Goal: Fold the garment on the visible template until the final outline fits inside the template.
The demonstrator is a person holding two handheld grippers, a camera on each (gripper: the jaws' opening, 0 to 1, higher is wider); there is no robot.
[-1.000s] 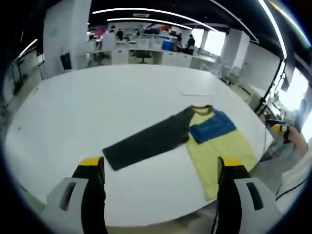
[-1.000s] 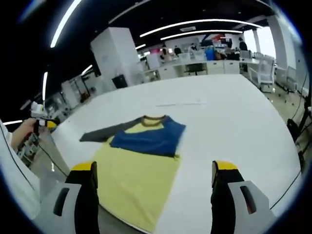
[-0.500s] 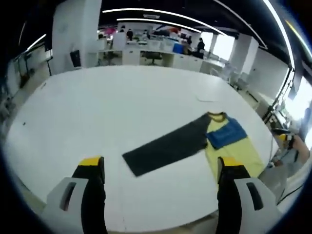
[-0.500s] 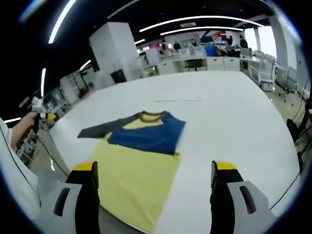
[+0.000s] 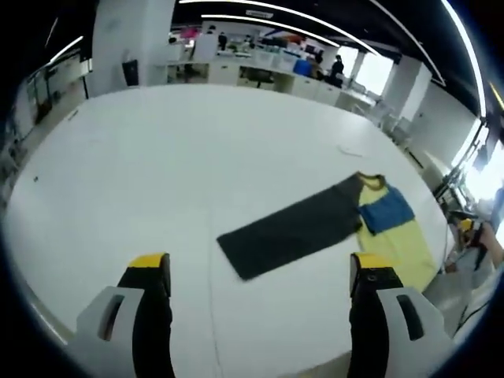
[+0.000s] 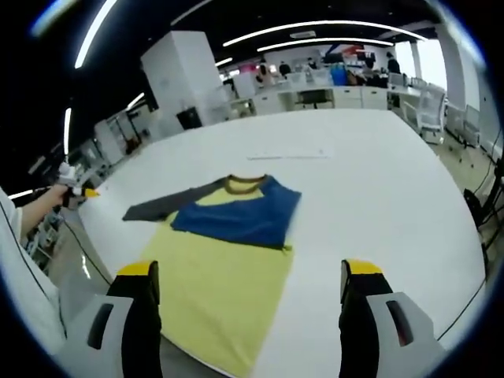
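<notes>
Shirt (image 6: 228, 260) lies flat on the white table (image 6: 378, 197), its yellow hem nearest the right gripper (image 6: 246, 303), blue sleeve folded across the chest, grey sleeve (image 5: 291, 232) stretched out ahead of the left gripper (image 5: 258, 295). Both grippers hang released and empty. Best take the grey cuff next and fold it inward, flat, without dragging the body.

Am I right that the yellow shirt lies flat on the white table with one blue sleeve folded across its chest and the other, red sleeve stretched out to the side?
Not quite: the outstretched sleeve is dark grey, not red, as the left gripper view shows. The rest holds: the yellow shirt lies flat on the white table, blue sleeve folded across its chest.
</notes>
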